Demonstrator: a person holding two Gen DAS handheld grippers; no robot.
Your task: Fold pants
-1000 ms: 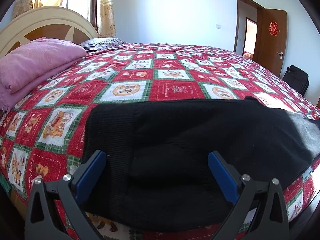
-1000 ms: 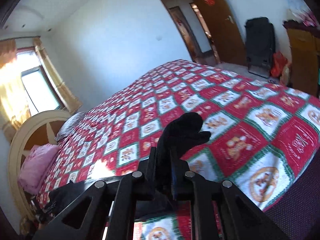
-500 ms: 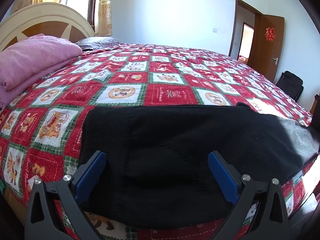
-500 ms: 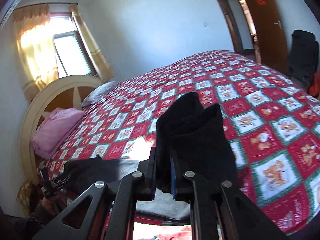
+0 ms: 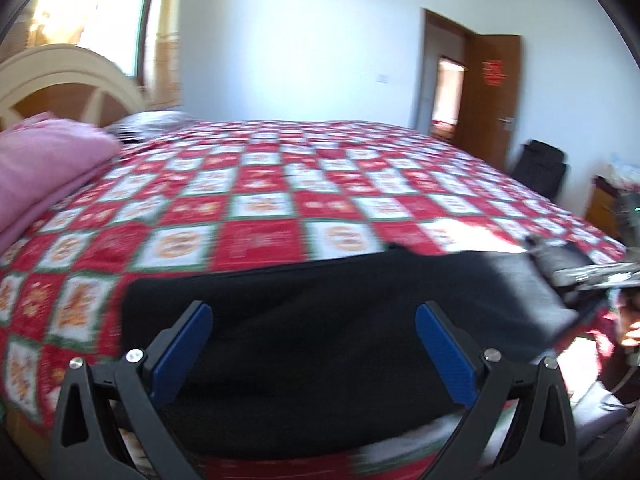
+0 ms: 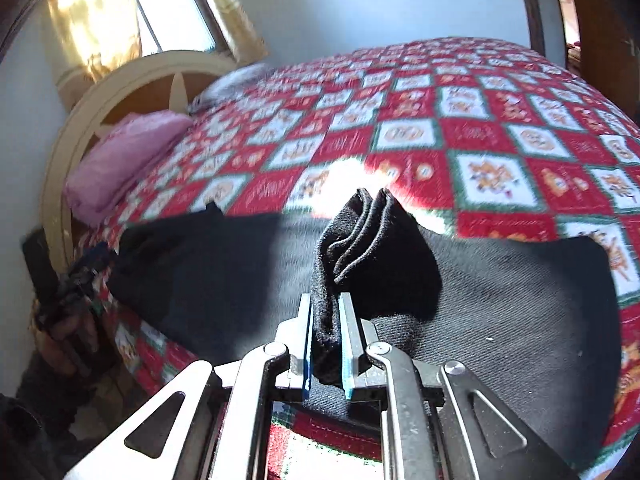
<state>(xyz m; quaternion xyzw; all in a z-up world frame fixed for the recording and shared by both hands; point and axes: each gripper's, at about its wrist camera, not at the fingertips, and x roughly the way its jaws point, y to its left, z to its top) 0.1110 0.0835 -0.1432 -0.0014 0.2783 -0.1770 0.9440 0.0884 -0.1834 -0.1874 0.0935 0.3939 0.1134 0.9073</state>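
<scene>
Black pants lie flat along the near edge of the bed. My left gripper hovers over their left part, blue pads wide apart, holding nothing. In the right wrist view my right gripper pinches a bunched, layered end of the pants, which stands up between the pads. Its jaws are opening slightly, but the pads still press the cloth. Under it lies the rest of the pants. The left gripper shows blurred at the far left.
A red, white and green checked quilt covers the bed. A folded pink blanket and a grey pillow lie by the cream headboard. A brown door and a black bag stand beyond the bed.
My right gripper has swung left and down, carrying the pants end over the part lying on the bed. The left gripper has risen and drawn back a little, still open.
</scene>
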